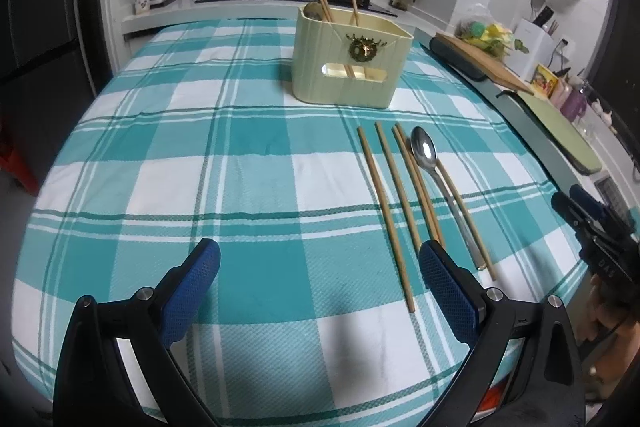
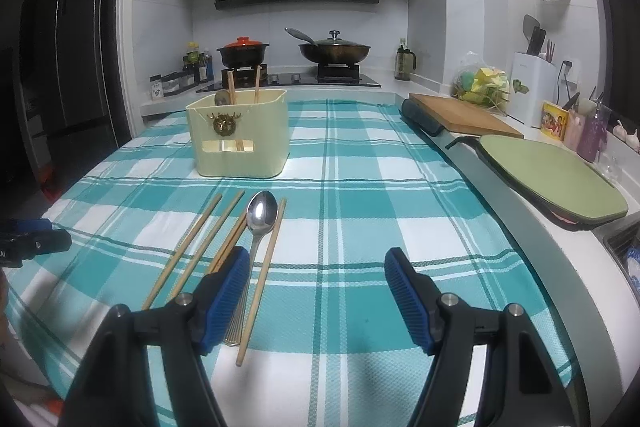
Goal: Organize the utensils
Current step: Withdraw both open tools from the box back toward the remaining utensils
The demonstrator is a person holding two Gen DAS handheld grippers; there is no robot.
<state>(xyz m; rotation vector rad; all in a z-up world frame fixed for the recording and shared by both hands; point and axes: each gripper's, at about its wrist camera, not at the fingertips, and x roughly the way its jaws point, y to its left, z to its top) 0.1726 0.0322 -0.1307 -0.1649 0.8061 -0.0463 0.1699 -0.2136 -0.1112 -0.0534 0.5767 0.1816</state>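
Checked tablecloth [image 2: 360,187]: spoon [image 2: 260,219] beside right tongs [image 2: 316,267].

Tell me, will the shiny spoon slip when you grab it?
Probably a bit: the spoon looks like smooth polished metal. It should stay stiff, not bend. Its thin handle lies flat on the cloth between chopsticks, so pinching it alone may be tricky.

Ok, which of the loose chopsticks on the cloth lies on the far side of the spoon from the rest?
The single chopstick to the right of the spoon in the right wrist view. The other loose ones all lie left of the spoon, toward the left gripper.
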